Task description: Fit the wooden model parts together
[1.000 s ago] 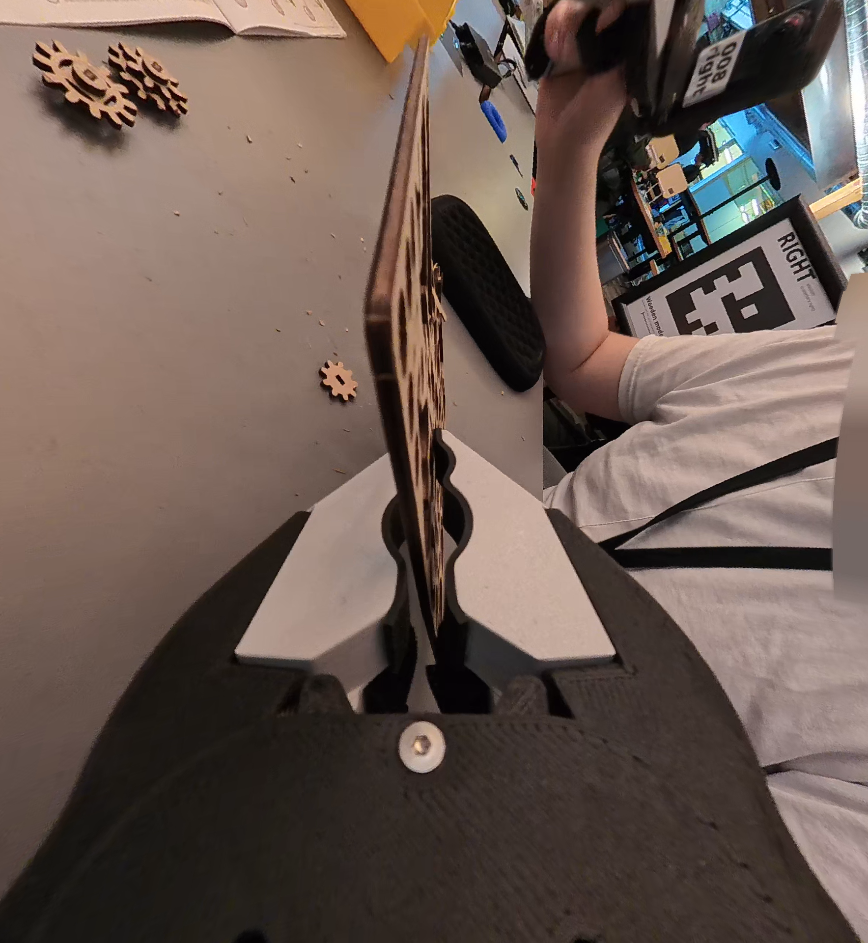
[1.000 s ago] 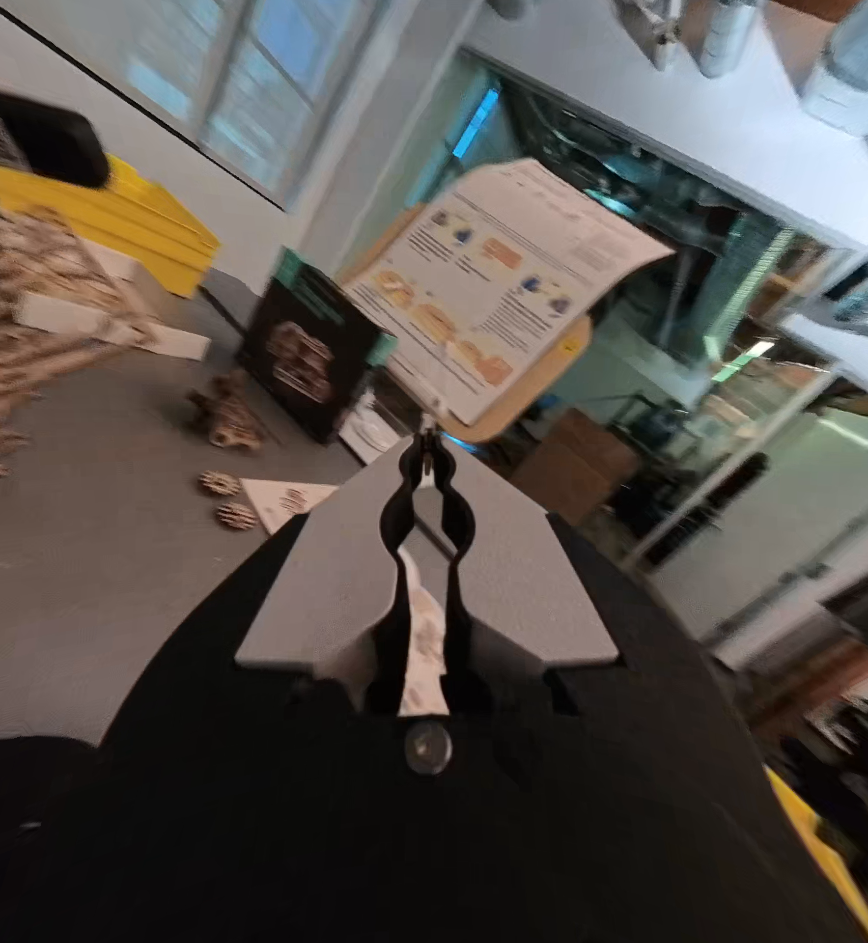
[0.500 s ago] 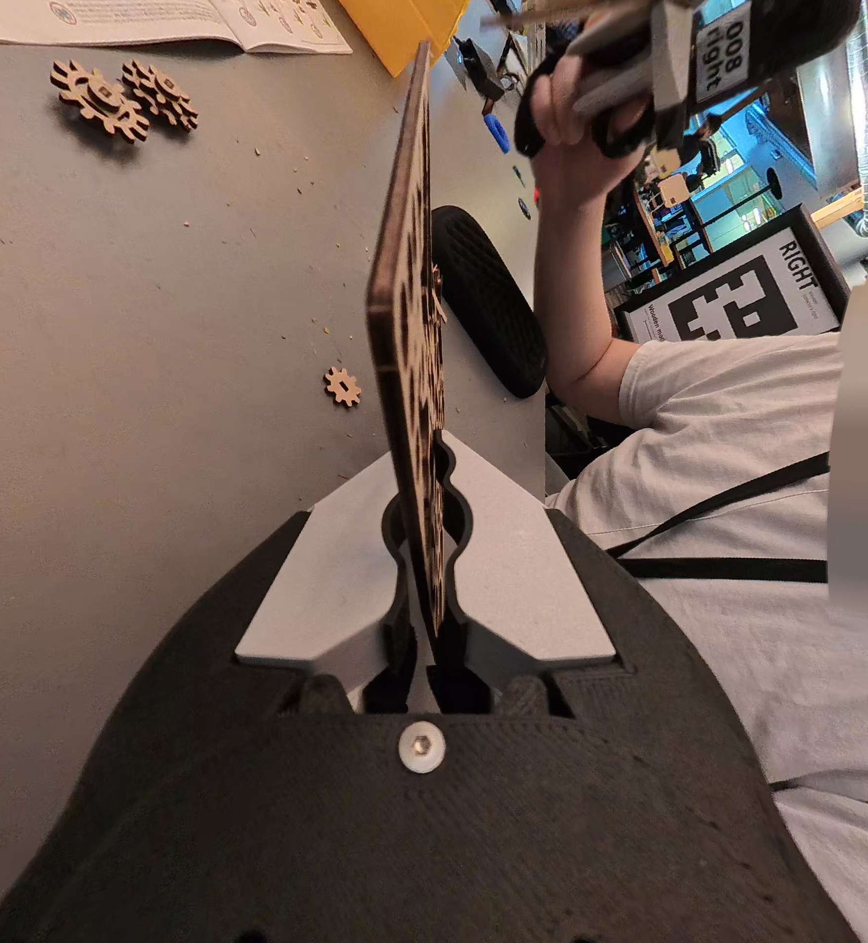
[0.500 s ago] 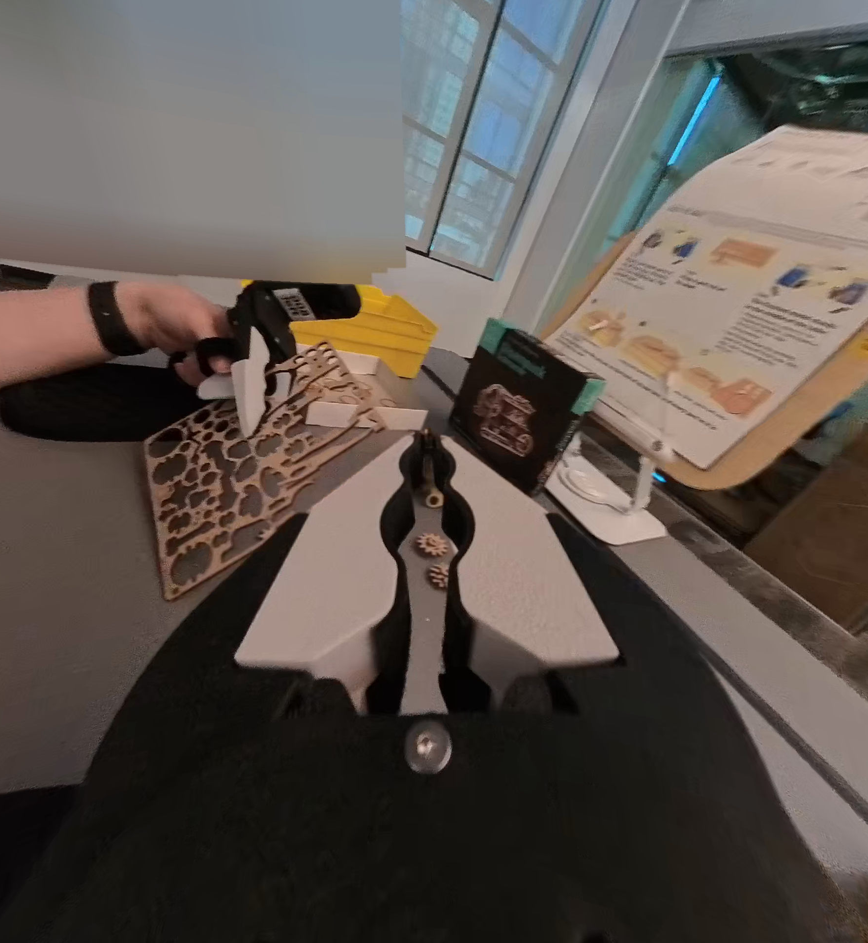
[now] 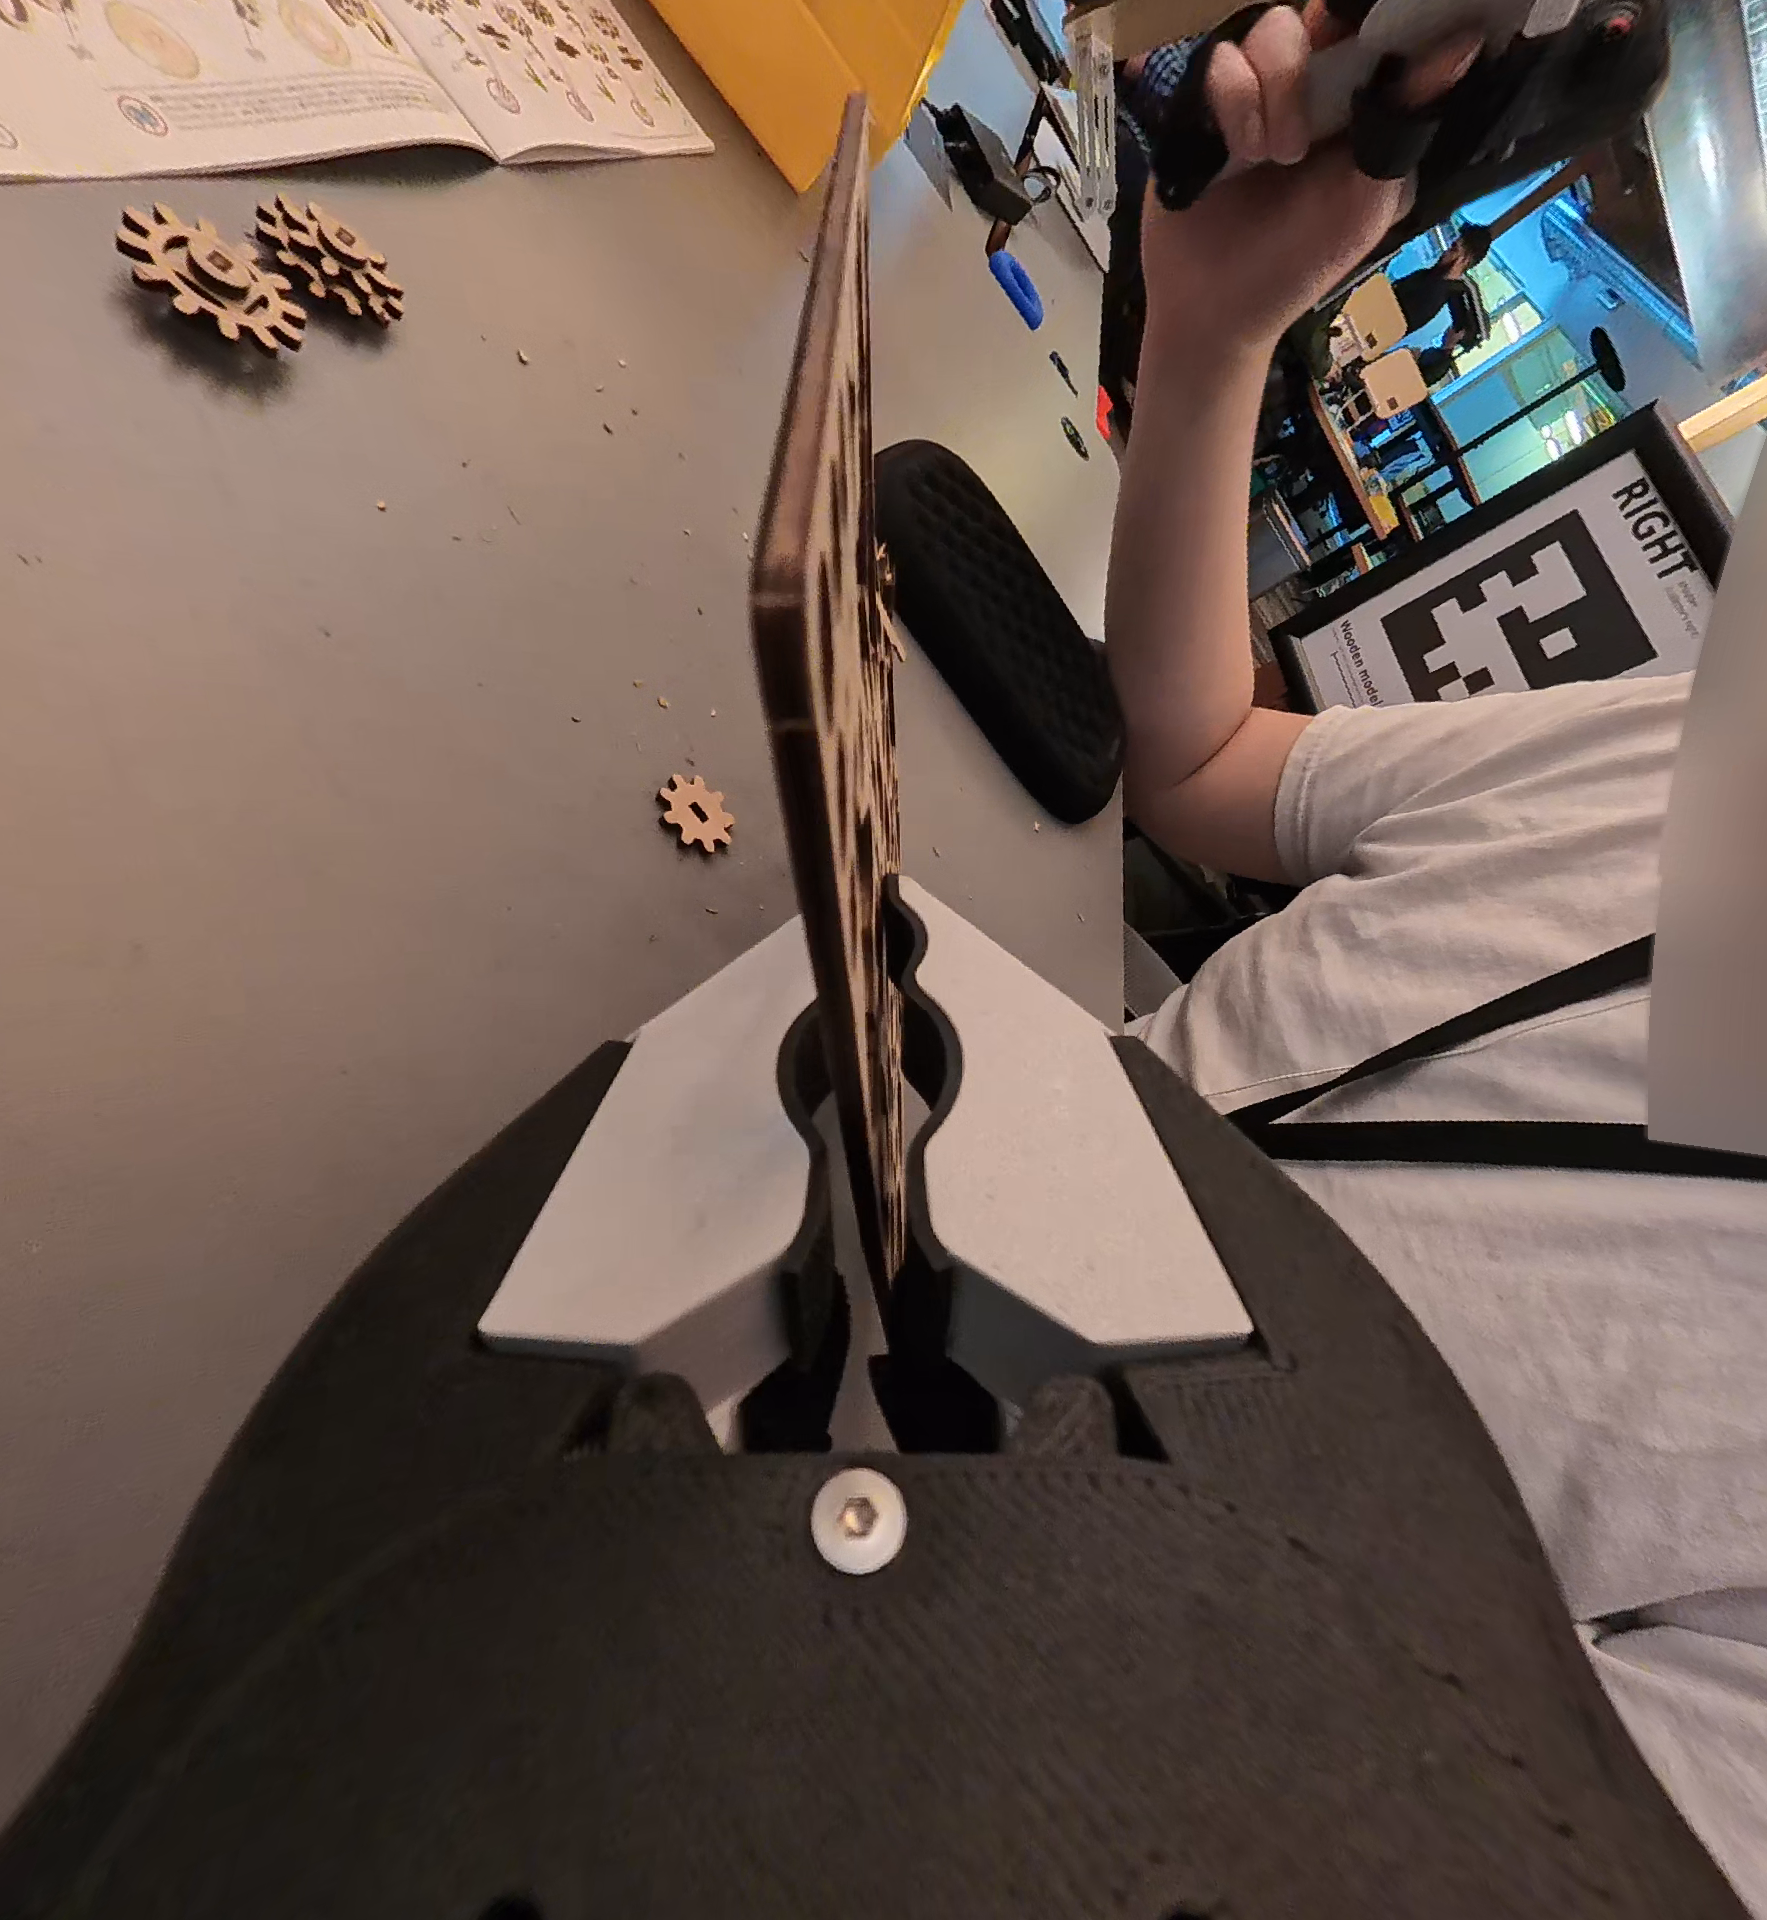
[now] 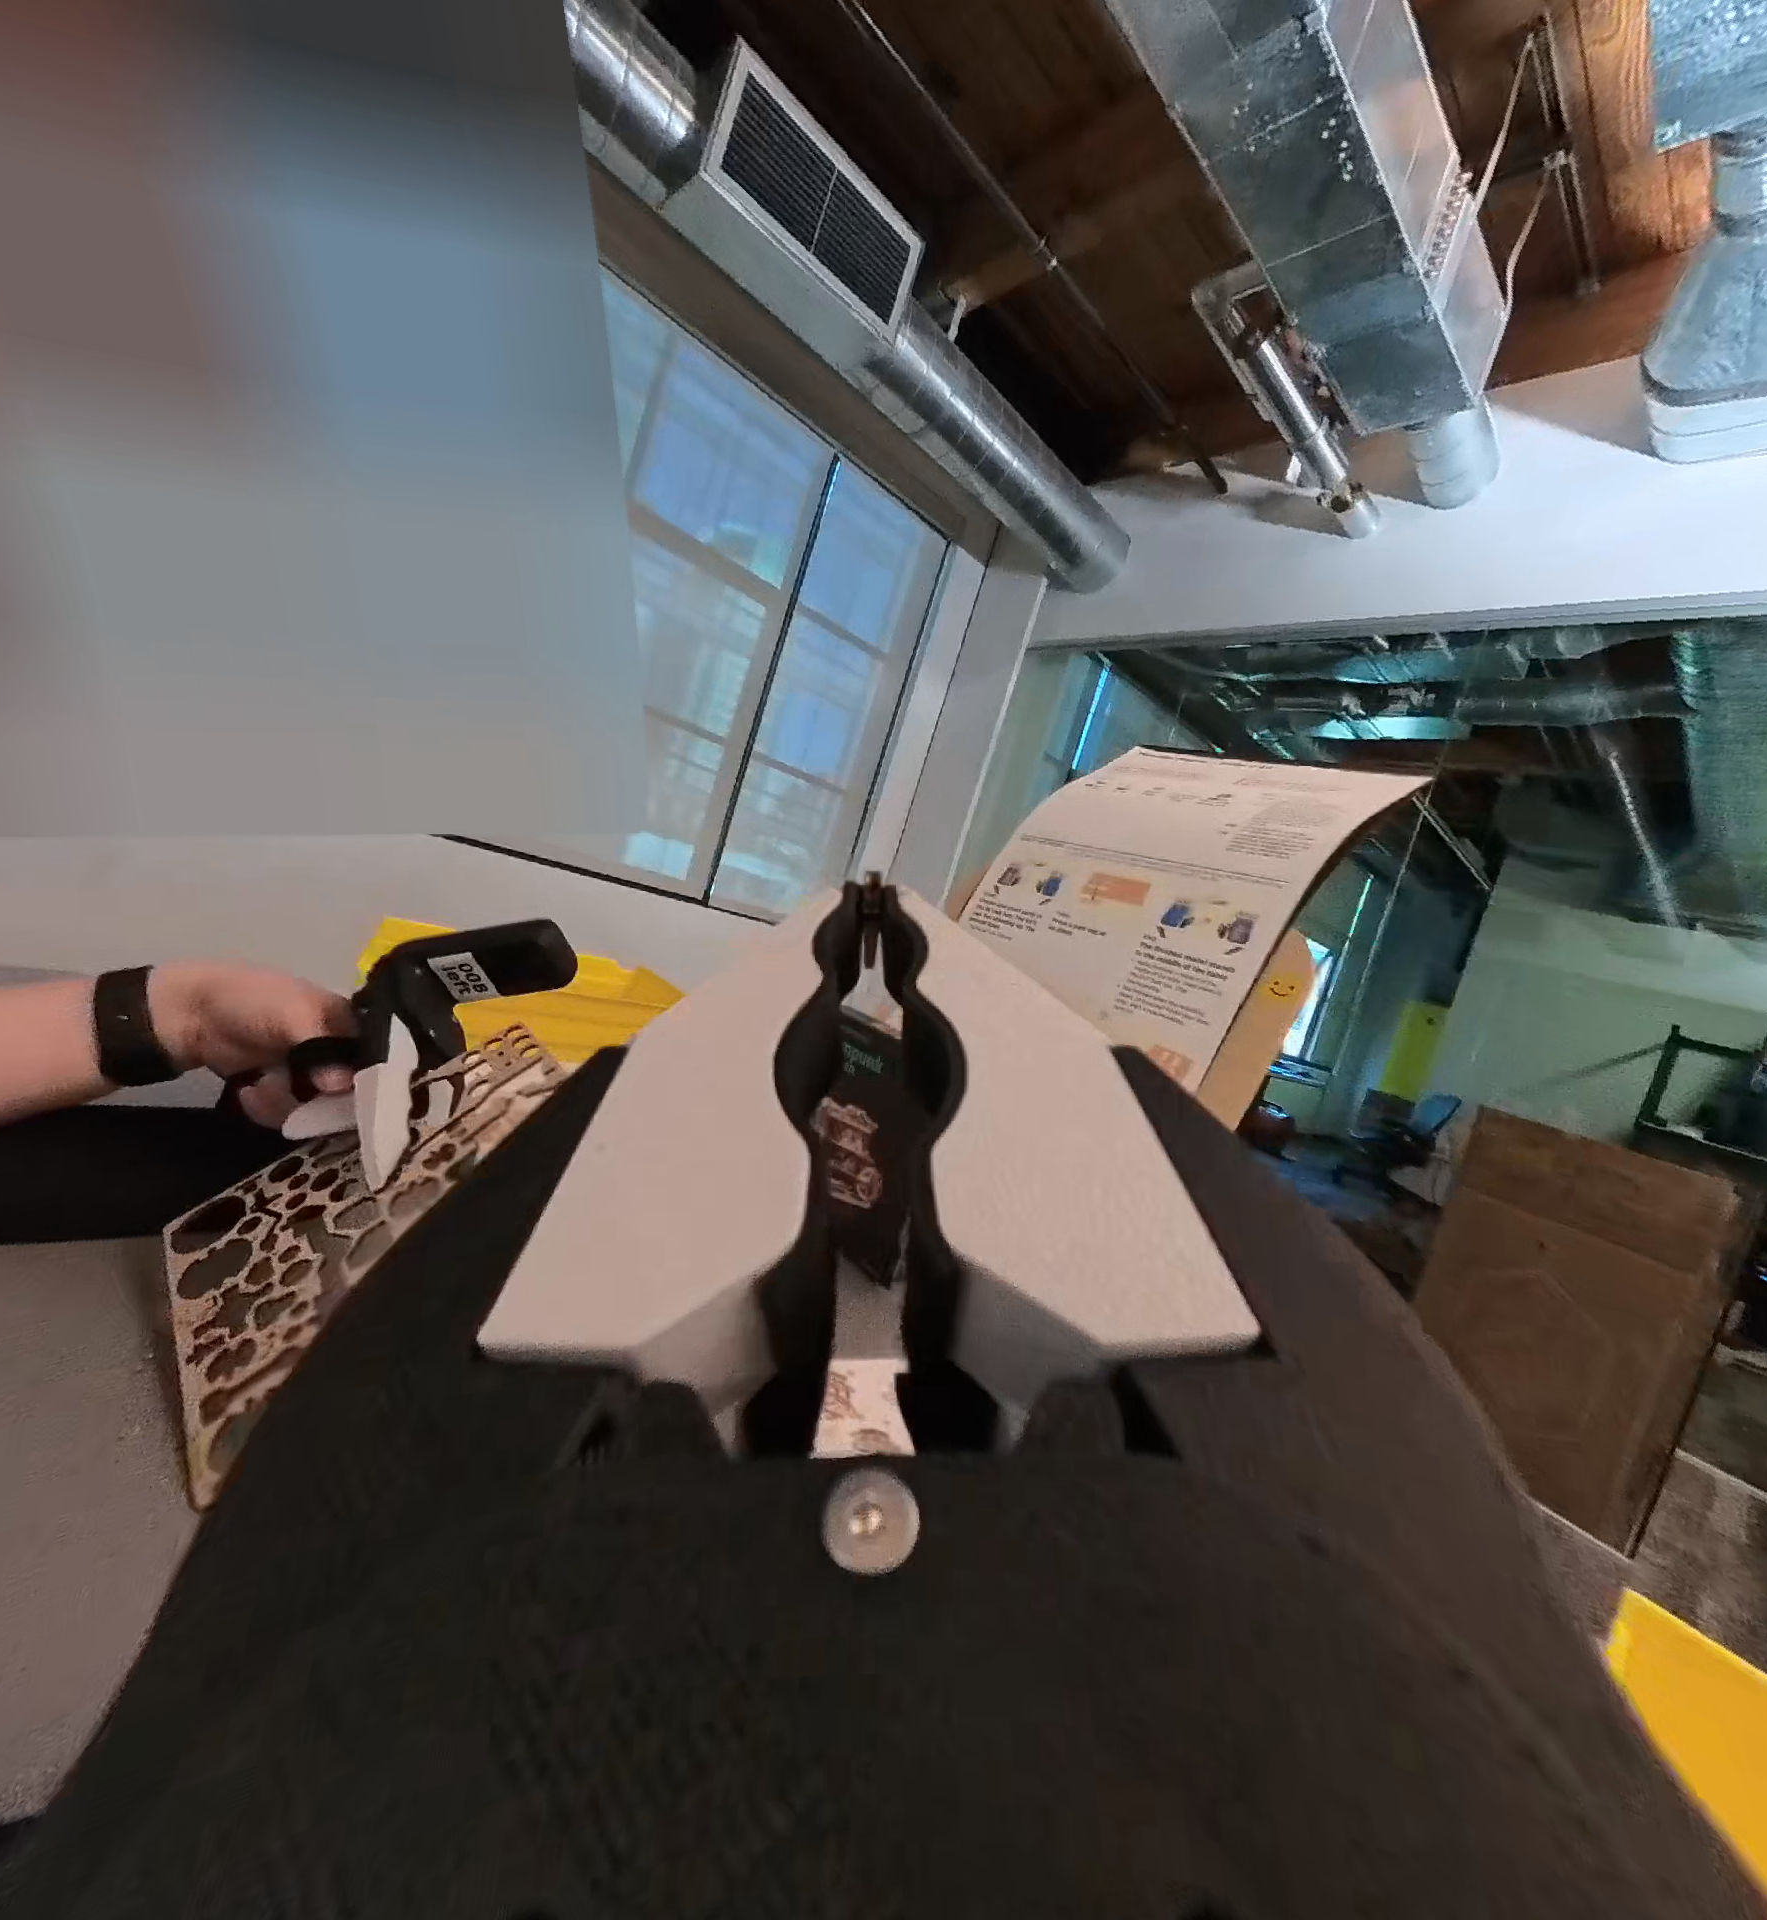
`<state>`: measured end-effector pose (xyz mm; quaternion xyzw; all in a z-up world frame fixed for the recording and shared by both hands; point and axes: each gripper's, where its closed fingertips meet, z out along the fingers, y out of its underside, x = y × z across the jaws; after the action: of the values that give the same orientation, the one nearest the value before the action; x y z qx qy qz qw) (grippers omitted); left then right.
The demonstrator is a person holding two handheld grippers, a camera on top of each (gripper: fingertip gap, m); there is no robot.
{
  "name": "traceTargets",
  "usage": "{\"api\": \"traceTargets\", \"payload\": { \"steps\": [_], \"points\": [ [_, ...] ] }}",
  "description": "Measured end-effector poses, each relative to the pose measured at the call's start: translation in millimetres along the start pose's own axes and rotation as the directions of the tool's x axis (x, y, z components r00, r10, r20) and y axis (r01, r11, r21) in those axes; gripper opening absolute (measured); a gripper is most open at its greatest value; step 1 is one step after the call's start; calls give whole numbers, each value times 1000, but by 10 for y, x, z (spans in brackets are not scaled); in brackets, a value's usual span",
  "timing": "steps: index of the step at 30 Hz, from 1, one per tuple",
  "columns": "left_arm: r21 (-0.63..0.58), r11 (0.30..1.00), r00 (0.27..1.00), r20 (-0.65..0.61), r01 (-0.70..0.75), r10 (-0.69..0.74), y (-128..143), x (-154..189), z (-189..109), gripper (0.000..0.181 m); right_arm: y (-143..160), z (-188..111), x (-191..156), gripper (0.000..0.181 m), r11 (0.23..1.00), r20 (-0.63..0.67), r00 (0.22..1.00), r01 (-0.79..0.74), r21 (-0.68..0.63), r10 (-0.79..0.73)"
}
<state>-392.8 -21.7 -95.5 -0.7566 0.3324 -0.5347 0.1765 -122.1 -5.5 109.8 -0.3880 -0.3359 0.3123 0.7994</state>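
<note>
My left gripper is shut on a laser-cut wooden sheet, which I see edge-on, held upright over the grey table. Two large wooden gears and one small gear lie on the table to its left. My right gripper is shut, raised in the air and pointing above the table. I cannot tell whether anything tiny is pinched at its tips. It also shows in the left wrist view, held high in a hand. The right wrist view shows the left gripper on the sheet.
An open instruction booklet and a yellow bin lie at the table's far side. A black wrist rest lies near the table edge. A black box and a propped instruction sheet stand ahead of the right gripper.
The right gripper has swung and tilted upward, so its view now takes in the ceiling more than the table. The left gripper holds the sheet as before, with only a slight shift.
</note>
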Motion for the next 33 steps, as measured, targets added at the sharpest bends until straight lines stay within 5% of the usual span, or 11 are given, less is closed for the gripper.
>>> {"api": "traceTargets", "payload": {
  "steps": [9,13,17,22,28,33],
  "points": [
    [19,1000,1000,-7,24,-24,-25,-28,2,1,49,41,-83,2,999,34,999,18,-35,-16],
    [31,999,999,-11,35,-35,-41,-36,-3,1,377,169,-610,2,978,319,943,-31,-206,97],
    [18,999,999,-19,48,-48,-18,-45,30,1,853,335,-1163,2,932,481,875,127,-340,56],
    [21,998,998,-26,61,-60,-25,-46,67,1,1057,718,-1408,2,927,380,925,161,-337,-23],
    [33,997,997,-38,70,-68,-57,-7,178,1,1074,1108,-1562,2,931,329,936,5,-366,124],
    [6,998,997,-55,62,-62,-17,40,242,1,1159,1374,-1656,2,904,379,925,179,-388,-20]
  ]
}}
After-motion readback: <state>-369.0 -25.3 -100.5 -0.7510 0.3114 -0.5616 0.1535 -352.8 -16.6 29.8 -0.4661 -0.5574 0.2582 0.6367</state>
